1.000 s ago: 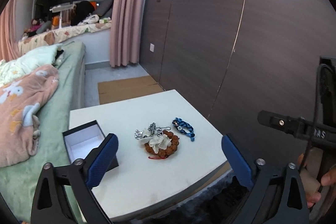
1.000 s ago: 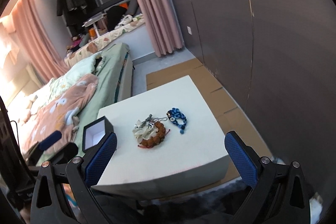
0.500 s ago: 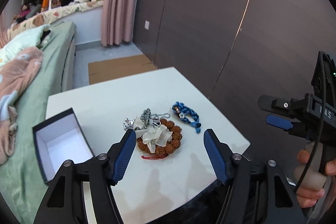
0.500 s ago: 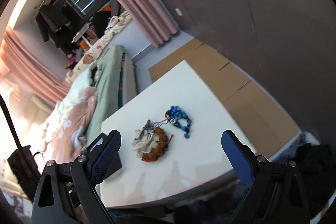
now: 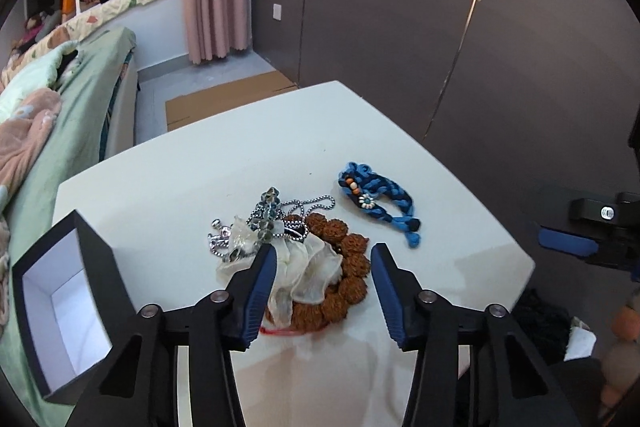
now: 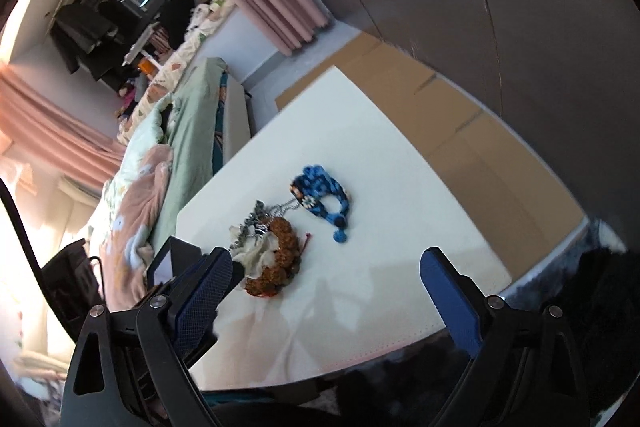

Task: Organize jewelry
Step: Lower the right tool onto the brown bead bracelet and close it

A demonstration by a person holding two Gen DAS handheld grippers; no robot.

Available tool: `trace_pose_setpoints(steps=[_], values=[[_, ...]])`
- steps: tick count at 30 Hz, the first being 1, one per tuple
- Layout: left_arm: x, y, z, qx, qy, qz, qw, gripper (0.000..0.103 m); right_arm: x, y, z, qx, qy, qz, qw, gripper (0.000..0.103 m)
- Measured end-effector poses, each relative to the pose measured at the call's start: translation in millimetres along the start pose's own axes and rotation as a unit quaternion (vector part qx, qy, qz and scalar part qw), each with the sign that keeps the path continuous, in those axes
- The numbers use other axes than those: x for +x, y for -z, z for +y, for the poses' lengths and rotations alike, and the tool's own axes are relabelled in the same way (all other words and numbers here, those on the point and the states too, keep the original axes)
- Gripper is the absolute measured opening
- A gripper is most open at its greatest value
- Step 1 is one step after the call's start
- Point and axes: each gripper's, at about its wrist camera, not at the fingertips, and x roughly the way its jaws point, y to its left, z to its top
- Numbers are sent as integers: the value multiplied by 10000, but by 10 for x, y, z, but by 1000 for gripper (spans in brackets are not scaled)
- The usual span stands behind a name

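Box (image 5: 60, 311) empty; all jewelry (image 5: 304, 259) beside it on worktop (image 5: 180, 179). Left hand-held gripper (image 5: 323, 273) closing, grasping nothing; right hand-held gripper (image 6: 326, 291) released.

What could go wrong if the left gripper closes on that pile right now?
1. The white scrunchie, brown bead bracelet and silver chain lie tangled; the left gripper, whose jaws have just been closing with nothing pinched yet, may lift several at once.
2. Dragging the chain could snag the blue braided bracelet nearby.
3. The open box sits at the table edge; a bump might tip it.
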Motion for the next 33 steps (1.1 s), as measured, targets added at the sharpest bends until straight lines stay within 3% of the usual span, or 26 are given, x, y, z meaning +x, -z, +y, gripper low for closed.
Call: trace_pose_setpoints(steps=[5,7,8,9,10,12,18,27,33], values=[[175,37,31,15,-145,82,9999,47,73,-6,-48,103,-24,158,9998,96],[238,62,47,54,-216,169,9996,32,98,-6,-46,87,-11,213,9997,96],[244,69,59,13,-72,178,9998,23,112,-6,-38,78,-8,241,9997,96],[229,70,70,-24,6,168,9999,7,118,-9,-36,74,-9,255,9996,96],[201,67,69,-8,-120,129,9998,0,128,-9,-33,68,-6,263,9996,96],[121,56,67,29,-325,-56,9995,0,140,-10,-30,53,16,277,9996,96],[-187,-11,197,-337,-165,-418,9984,0,216,6,-13,62,-3,406,9992,95],[-763,-210,335,-558,28,-1007,9933,0,486,55,40,286,-324,815,9957,83],[-1043,-253,420,-666,67,-1304,9892,0,670,118,177,281,-472,1013,9933,67]])
